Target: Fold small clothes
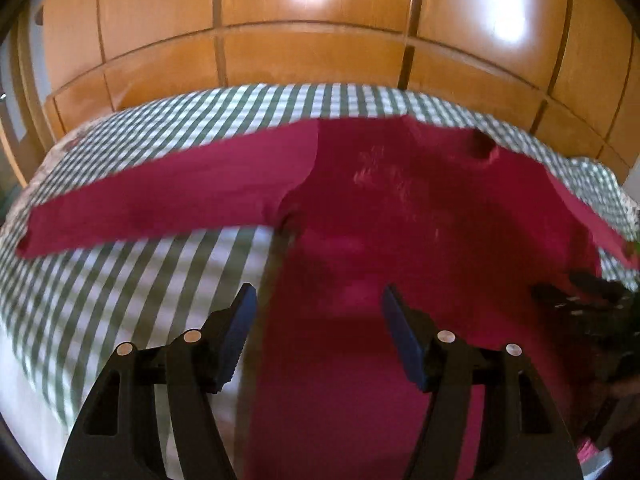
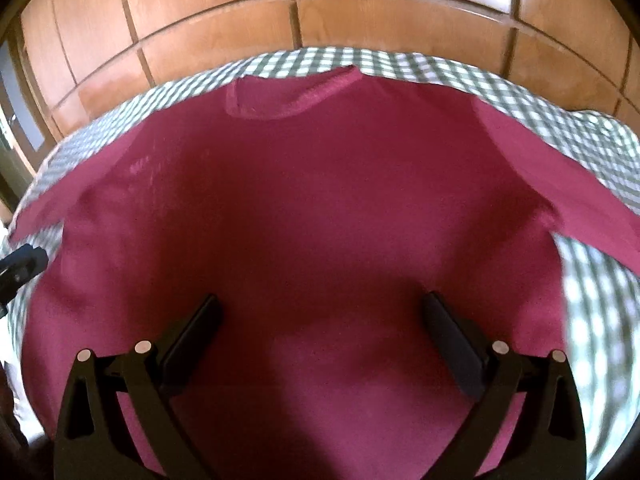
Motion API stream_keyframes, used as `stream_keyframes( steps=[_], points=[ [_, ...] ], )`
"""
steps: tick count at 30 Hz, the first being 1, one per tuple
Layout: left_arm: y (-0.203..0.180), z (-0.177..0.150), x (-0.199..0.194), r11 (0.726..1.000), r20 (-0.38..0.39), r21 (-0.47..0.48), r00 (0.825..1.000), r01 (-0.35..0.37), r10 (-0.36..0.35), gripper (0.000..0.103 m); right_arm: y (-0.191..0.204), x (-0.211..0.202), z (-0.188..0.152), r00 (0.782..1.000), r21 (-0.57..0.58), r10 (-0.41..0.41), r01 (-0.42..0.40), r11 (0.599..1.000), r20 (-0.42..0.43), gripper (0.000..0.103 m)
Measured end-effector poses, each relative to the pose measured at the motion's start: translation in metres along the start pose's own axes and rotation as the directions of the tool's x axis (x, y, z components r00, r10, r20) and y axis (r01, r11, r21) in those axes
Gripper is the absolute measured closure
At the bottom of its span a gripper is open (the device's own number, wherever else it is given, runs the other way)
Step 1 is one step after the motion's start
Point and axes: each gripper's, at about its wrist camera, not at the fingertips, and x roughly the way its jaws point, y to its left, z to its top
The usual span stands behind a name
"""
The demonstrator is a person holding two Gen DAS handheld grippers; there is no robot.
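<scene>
Both jaws gaping, nothing between them: my left hand-held gripper (image 1: pixel 316 300) over the left hem edge, my right hand-held gripper (image 2: pixel 320 312) over mid-body of the maroon long-sleeve shirt (image 2: pixel 304 200), which lies flat on the green-checked cloth (image 1: pixel 120 264), collar toward the wooden cabinet (image 1: pixel 304 20) at frame top.

Both fisheye views are motion-blurred and edge-bowed, with white glare above on the wooden panels (image 1: pixel 320 20).
</scene>
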Motion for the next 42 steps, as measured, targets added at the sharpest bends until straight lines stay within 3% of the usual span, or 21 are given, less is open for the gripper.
stream_keyframes(
  steps=[7,9,14,17,23,26,28,30,32,34,36,39,42],
  points=[
    [0.035,-0.05,-0.01,1.0,-0.098,-0.019,0.995,0.0,-0.001,0.039,-0.077,-0.082,-0.07,0.998,0.177,-0.065,0.063,0.982,0.005,0.009],
    [0.045,-0.059,-0.014,0.999,-0.106,-0.048,0.994,0.014,-0.019,0.039,-0.092,-0.094,-0.093,0.995,0.212,-0.083,0.091,0.973,-0.048,0.025],
    [0.046,-0.068,-0.019,0.999,-0.117,-0.049,0.993,0.015,-0.021,0.039,-0.09,-0.104,-0.13,0.991,0.227,-0.009,0.04,0.973,-0.135,0.058],
    [0.045,-0.069,-0.018,0.999,-0.13,-0.034,0.991,0.016,-0.02,0.04,-0.08,-0.105,-0.139,0.985,0.198,0.017,0.017,0.98,-0.171,0.095],
    [0.048,-0.079,-0.025,0.999,-0.151,-0.023,0.988,0.024,-0.028,0.045,-0.093,-0.106,-0.154,0.972,0.133,-0.064,0.096,0.986,-0.225,0.097],
    [0.046,-0.07,-0.035,0.998,-0.121,-0.031,0.991,0.047,-0.051,0.048,-0.096,-0.108,-0.154,0.97,0.13,-0.046,0.079,0.988,-0.24,0.094],
    [0.039,-0.058,-0.048,0.997,-0.046,-0.024,0.996,0.077,-0.078,0.045,-0.107,-0.115,-0.146,0.978,0.183,-0.012,0.051,0.982,-0.208,0.079],
    [0.027,-0.046,-0.05,0.995,-0.002,0.012,0.995,0.096,-0.096,0.036,-0.116,-0.121,-0.133,0.988,0.225,-0.009,0.045,0.973,-0.157,0.064],
    [0.011,-0.036,-0.045,0.993,0.017,0.062,0.994,0.105,-0.106,0.035,-0.138,-0.126,-0.116,0.994,0.298,-0.035,0.065,0.952,-0.104,0.058],
    [-0.004,-0.026,-0.035,0.988,0.021,0.084,0.992,0.126,-0.128,0.035,-0.169,-0.125,-0.102,0.998,0.403,-0.034,0.054,0.913,-0.057,0.057],
    [-0.016,-0.019,-0.026,0.984,0.022,0.097,0.988,0.15,-0.153,0.035,-0.207,-0.118,-0.091,0.999,0.527,-0.048,0.052,0.849,-0.02,0.055],
    [-0.036,-0.012,-0.008,0.978,-0.007,0.112,0.984,0.178,-0.179,0.035,-0.272,-0.104,-0.08,0.994,0.703,-0.109,0.063,0.708,0.021,0.055],
    [-0.046,-0.014,0.008,0.975,-0.06,0.116,0.981,0.189,-0.183,0.035,-0.33,-0.091,-0.071,0.988,0.831,-0.135,0.014,0.556,0.073,0.058]
  ],
)
